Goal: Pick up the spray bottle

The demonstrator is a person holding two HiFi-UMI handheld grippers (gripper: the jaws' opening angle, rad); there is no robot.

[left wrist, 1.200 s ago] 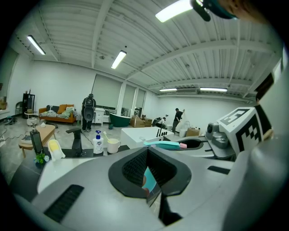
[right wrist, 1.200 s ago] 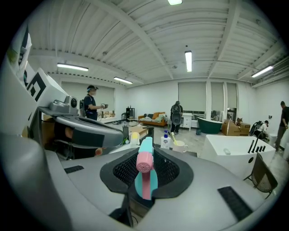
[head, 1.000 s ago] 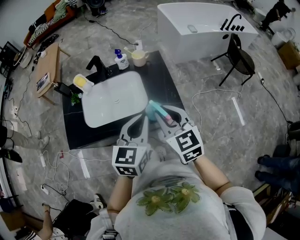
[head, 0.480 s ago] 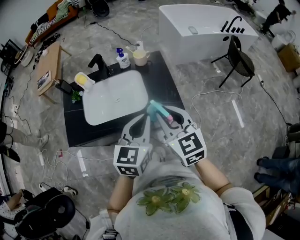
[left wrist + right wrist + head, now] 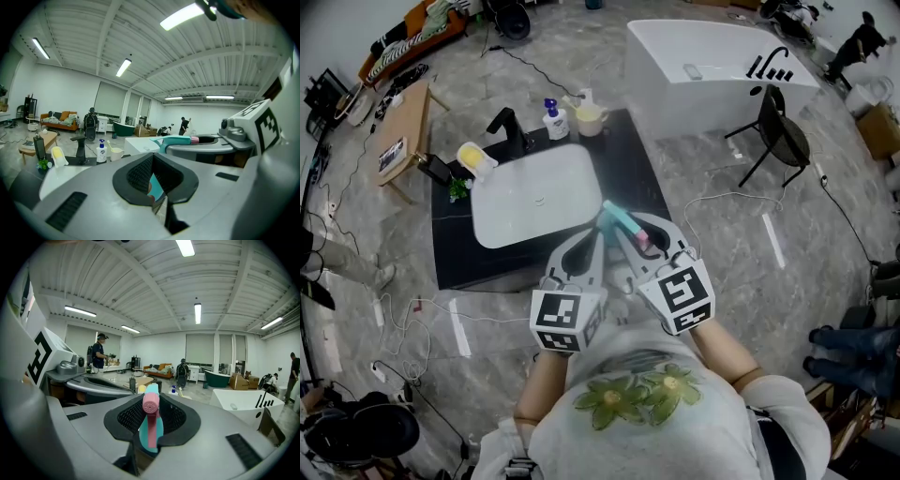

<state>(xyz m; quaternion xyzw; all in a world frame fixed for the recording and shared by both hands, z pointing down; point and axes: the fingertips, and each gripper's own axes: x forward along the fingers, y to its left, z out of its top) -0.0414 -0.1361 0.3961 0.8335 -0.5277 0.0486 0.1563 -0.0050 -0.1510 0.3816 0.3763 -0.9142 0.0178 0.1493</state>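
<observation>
Our right gripper (image 5: 632,231) clenches the smooth teal bottle (image 5: 615,220), pink nozzle (image 5: 150,402) between ribbed pads (image 5: 129,416). Our left gripper (image 5: 592,240) is closed and empty.

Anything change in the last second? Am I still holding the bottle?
No real change. The right gripper stays shut on the spray bottle, held over the black counter, and the left gripper stays close beside it, teal showing between its jaws. The sink and soap bottle sit as before; only the head view drifted slightly.

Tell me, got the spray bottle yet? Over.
Right gripper shut on spray bottle, held off the counter. Left gripper shut, alongside. Nothing in the way.
</observation>
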